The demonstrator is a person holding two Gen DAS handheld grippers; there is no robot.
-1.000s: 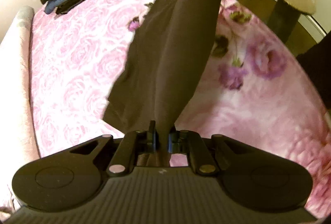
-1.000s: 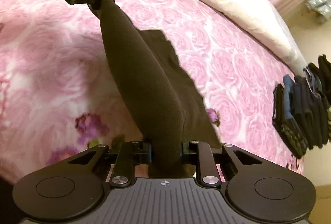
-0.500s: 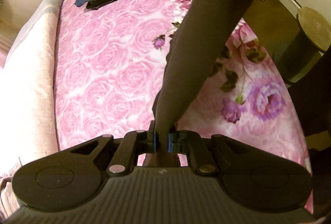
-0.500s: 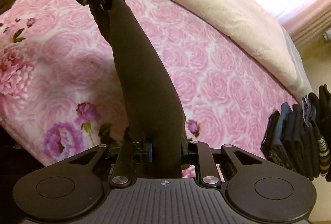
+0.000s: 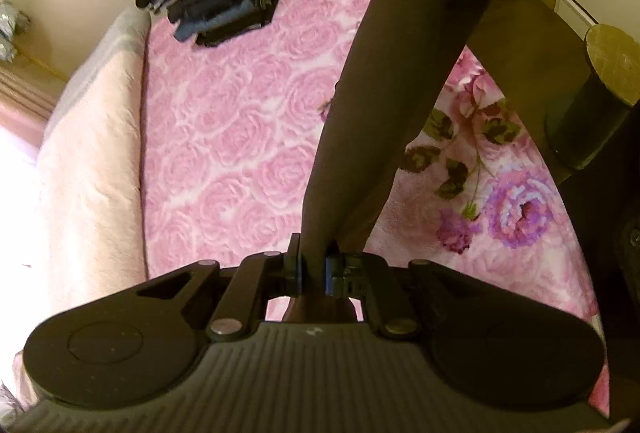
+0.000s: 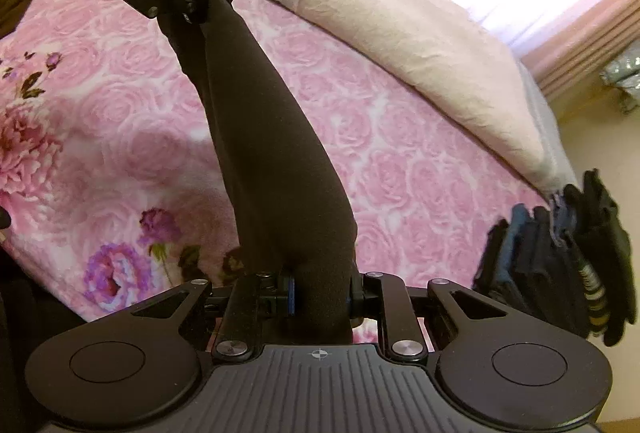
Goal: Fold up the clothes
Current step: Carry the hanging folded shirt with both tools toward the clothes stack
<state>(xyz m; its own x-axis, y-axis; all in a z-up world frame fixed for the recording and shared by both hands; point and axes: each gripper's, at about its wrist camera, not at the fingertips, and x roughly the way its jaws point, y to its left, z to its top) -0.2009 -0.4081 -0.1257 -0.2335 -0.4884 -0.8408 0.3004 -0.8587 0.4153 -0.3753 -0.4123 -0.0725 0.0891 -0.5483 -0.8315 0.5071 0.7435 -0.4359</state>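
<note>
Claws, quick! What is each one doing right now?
Left claw: shut on the dark cloth.
Right claw: shut on the other end of the same dark cloth.

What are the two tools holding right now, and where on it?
Both hold one dark brown cloth garment, stretched between them above the pink rose-patterned bedspread. The left tool pinches one bunched end, the right tool the opposite one.

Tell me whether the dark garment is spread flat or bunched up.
Bunched: the dark garment hangs as a narrow band stretched between the left gripper and right gripper, above the bed.
</note>
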